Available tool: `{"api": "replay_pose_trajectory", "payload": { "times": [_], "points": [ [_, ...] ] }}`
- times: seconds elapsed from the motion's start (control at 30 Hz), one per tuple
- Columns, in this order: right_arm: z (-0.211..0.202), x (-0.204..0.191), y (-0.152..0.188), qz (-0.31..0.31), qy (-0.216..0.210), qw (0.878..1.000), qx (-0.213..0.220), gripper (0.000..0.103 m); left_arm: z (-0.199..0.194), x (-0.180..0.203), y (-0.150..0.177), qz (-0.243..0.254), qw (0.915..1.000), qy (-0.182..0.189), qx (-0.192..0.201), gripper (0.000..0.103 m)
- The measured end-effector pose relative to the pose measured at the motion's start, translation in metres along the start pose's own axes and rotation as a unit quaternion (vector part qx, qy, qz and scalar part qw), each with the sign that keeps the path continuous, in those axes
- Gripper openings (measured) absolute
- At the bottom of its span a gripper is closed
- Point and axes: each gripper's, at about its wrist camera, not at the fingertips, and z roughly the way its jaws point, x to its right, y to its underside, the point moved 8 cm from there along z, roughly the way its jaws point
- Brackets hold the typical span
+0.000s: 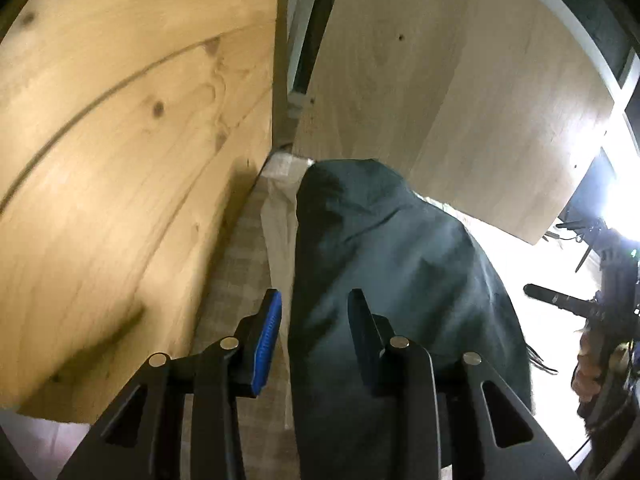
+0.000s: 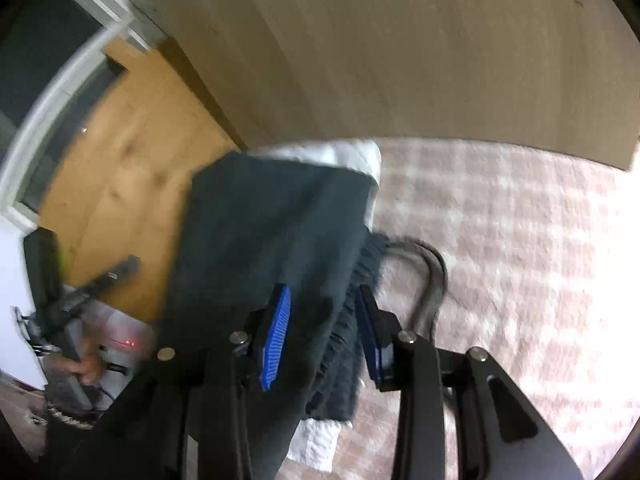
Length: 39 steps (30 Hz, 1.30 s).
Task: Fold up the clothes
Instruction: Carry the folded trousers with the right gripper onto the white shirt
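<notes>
A folded dark garment (image 1: 400,264) lies bunched on a white folded cloth (image 1: 280,208), in the corner where two wooden panels meet. My left gripper (image 1: 316,332) is open over the garment's left edge, and light cloth shows between its blue pad and the garment. In the right wrist view the dark garment (image 2: 260,232) runs between the fingers of my right gripper (image 2: 324,332), which stands open, with the ribbed hem (image 2: 360,280) beside the right finger. White cloth (image 2: 356,156) pokes out beyond and beneath it. This view is motion-blurred.
A checked pink-and-beige bed cover (image 2: 520,260) spreads to the right. A pine panel (image 1: 120,160) and a paler board (image 1: 440,80) close off the corner. A grey curved cord (image 2: 434,276) lies on the cover. The other gripper and a hand (image 1: 588,372) show at the right edge.
</notes>
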Motion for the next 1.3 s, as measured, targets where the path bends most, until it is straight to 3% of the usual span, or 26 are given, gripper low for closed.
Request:
{"api": "replay_pose_trajectory", "payload": {
  "times": [0.1, 0.23, 0.33, 0.43, 0.47, 0.5, 0.57, 0.67, 0.77, 0.87, 0.9, 0.97, 1.07, 1.2, 1.3],
  "points": [
    [0.006, -0.027, -0.021, -0.074, 0.011, 0.997, 0.017, 0.034, 0.006, 0.023, -0.011, 0.036, 0.9991, 0.014, 0.018, 0.032],
    [0.048, -0.055, -0.039, -0.107, -0.009, 0.994, -0.013, 0.034, 0.045, 0.040, -0.041, 0.055, 0.9975, 0.043, 0.013, 0.032],
    [0.077, -0.057, -0.033, -0.129, 0.005, 0.991, -0.029, 0.035, 0.081, 0.050, -0.061, 0.061, 0.9961, 0.064, 0.006, 0.032],
    [0.124, -0.053, -0.047, -0.130, 0.049, 0.989, -0.045, 0.040, 0.134, 0.033, -0.075, 0.058, 0.9978, -0.005, -0.031, 0.032],
    [0.132, -0.049, -0.049, -0.126, 0.060, 0.989, -0.054, 0.040, 0.145, 0.027, -0.078, 0.051, 0.9976, -0.020, -0.042, 0.025],
    [0.135, -0.047, -0.051, -0.117, 0.060, 0.989, -0.060, 0.040, 0.146, 0.023, -0.080, 0.035, 0.9983, -0.010, -0.046, 0.022],
    [0.120, -0.054, -0.053, -0.107, 0.039, 0.992, -0.053, 0.040, 0.142, 0.017, -0.083, 0.008, 0.9988, 0.008, -0.048, 0.022],
    [0.080, -0.075, -0.044, -0.114, -0.006, 0.993, -0.035, 0.040, 0.099, 0.021, -0.067, 0.020, 0.9991, 0.029, -0.026, 0.026],
    [0.045, -0.094, -0.002, -0.147, -0.018, 0.988, -0.036, 0.040, 0.053, 0.028, -0.033, 0.022, 0.9976, 0.064, -0.016, 0.033],
    [0.023, -0.098, 0.053, -0.167, -0.017, 0.985, -0.050, 0.040, 0.040, 0.036, 0.015, 0.015, 0.9961, 0.079, -0.034, 0.036],
    [0.015, -0.099, 0.072, -0.174, -0.016, 0.983, -0.055, 0.041, 0.039, 0.038, 0.030, 0.015, 0.9958, 0.078, -0.044, 0.038],
    [0.000, -0.093, 0.094, -0.165, -0.006, 0.985, -0.057, 0.042, 0.048, 0.039, 0.062, 0.025, 0.9962, 0.040, -0.073, 0.047],
    [-0.023, -0.078, 0.119, -0.136, 0.016, 0.989, -0.056, 0.042, 0.052, 0.038, 0.089, 0.008, 0.9944, 0.020, -0.104, 0.047],
    [-0.054, -0.057, 0.152, -0.097, 0.045, 0.993, -0.053, 0.043, 0.023, 0.042, 0.099, 0.013, 0.9969, 0.010, -0.077, 0.059],
    [-0.092, -0.039, 0.161, -0.046, 0.070, 0.996, -0.006, 0.053, 0.001, 0.047, 0.105, 0.012, 0.9982, 0.001, -0.059, 0.065]
  ]
}}
